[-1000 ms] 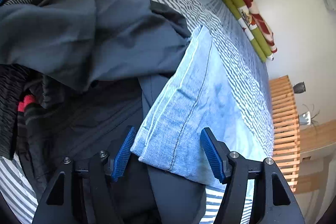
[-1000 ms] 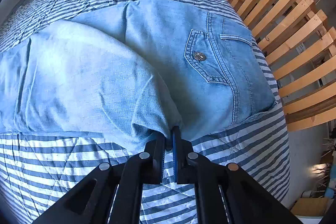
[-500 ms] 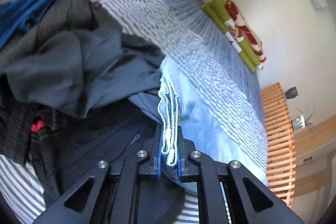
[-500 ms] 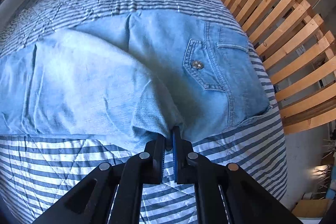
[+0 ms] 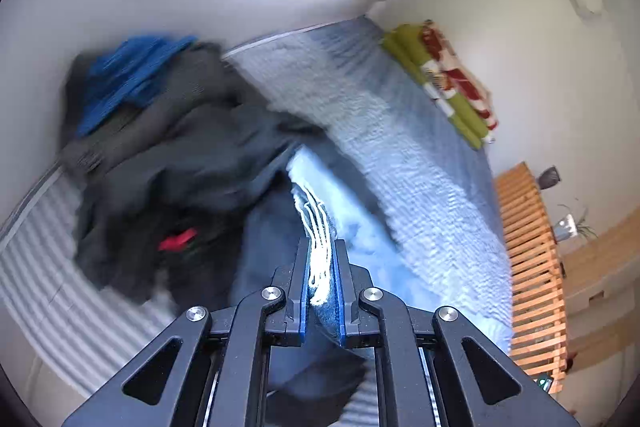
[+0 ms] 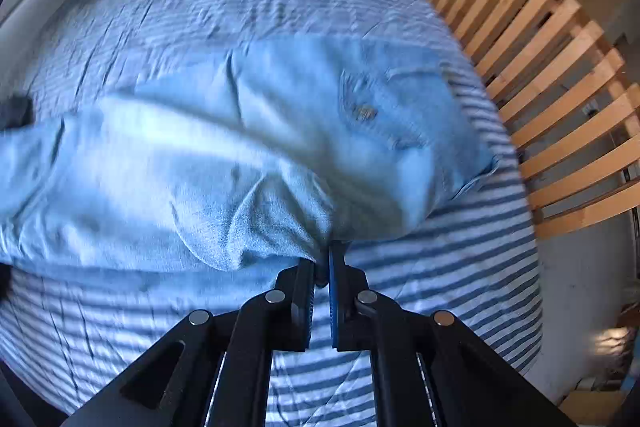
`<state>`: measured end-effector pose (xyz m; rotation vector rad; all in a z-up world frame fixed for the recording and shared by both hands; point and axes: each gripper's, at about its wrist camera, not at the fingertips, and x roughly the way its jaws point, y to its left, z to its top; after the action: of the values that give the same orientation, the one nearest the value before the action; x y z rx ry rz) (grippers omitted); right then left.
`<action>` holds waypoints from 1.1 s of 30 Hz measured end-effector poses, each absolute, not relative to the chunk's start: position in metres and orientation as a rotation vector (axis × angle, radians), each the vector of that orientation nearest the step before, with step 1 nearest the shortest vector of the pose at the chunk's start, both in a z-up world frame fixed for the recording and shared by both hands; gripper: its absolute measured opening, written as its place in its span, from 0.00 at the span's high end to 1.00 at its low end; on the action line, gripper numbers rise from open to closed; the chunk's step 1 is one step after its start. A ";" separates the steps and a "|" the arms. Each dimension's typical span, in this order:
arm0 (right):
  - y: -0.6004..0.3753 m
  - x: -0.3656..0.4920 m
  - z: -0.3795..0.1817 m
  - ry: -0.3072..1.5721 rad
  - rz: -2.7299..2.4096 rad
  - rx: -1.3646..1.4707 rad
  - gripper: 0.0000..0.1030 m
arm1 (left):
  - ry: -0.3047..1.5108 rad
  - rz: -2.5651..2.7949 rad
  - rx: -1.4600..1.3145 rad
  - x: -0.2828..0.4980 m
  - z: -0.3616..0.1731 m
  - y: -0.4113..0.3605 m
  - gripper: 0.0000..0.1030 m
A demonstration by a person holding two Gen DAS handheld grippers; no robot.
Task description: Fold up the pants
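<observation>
The light blue pants lie across the striped bed. The left gripper pinches their hem tight. The right gripper pinches their near edge.

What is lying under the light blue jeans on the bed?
The jeans lie on a striped blanket; their leg end rests near dark clothes. Whatever is directly beneath them is covered.

I see the pants spread across the bed, waist end toward the slatted frame on the right. In the left wrist view, the clothes pile sits left of the pants, folded bedding at the far wall.
</observation>
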<state>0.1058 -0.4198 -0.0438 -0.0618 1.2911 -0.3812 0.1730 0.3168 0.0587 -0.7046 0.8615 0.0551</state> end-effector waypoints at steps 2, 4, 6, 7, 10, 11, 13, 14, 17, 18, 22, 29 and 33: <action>-0.409 0.098 -0.071 1.327 -0.359 -0.091 0.94 | 0.939 0.087 -0.725 0.163 0.023 0.328 0.90; -0.409 0.095 -0.091 1.363 -0.326 -0.063 0.89 | 1.005 0.090 -0.727 0.161 0.000 0.332 0.89; -0.409 0.093 -0.104 1.386 -0.291 -0.056 0.87 | 1.020 0.143 -0.693 0.160 -0.009 0.333 0.86; -0.409 0.091 -0.104 1.384 -0.276 -0.062 0.86 | 1.023 0.159 -0.663 0.159 -0.007 0.333 0.86; -0.405 0.075 -0.087 1.348 -0.212 -0.087 0.82 | 1.009 0.235 -0.554 0.154 0.016 0.334 0.86; -0.404 0.067 -0.077 1.331 -0.183 -0.083 0.78 | 0.992 0.268 -0.527 0.151 0.024 0.336 0.85; -0.405 0.050 -0.056 1.288 -0.116 -0.031 0.74 | 0.947 0.319 -0.480 0.142 0.046 0.334 0.85; -0.412 0.043 -0.040 1.243 -0.103 0.006 0.73 | 0.914 0.319 -0.451 0.140 0.059 0.327 0.85; -0.440 0.044 -0.003 1.113 -0.156 0.070 0.64 | 0.877 0.196 -0.386 0.144 0.090 0.281 0.85; -0.454 0.052 0.009 1.069 -0.185 0.099 0.63 | 0.869 0.140 -0.355 0.150 0.097 0.254 0.85; -0.495 0.113 0.027 1.029 -0.203 0.211 0.63 | 0.885 -0.120 -0.319 0.176 0.095 0.148 0.82; -0.469 0.209 -0.037 1.135 -0.125 0.210 0.63 | 1.063 -0.496 -0.257 0.208 -0.007 -0.028 0.82; -0.474 0.245 -0.086 1.212 -0.164 0.164 0.63 | 1.181 -0.524 -0.246 0.215 -0.064 -0.058 0.82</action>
<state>0.2446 -0.4743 -0.0863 0.1639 1.2118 -0.1640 0.2149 -0.0583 -0.0645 -0.2458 1.1815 -0.5243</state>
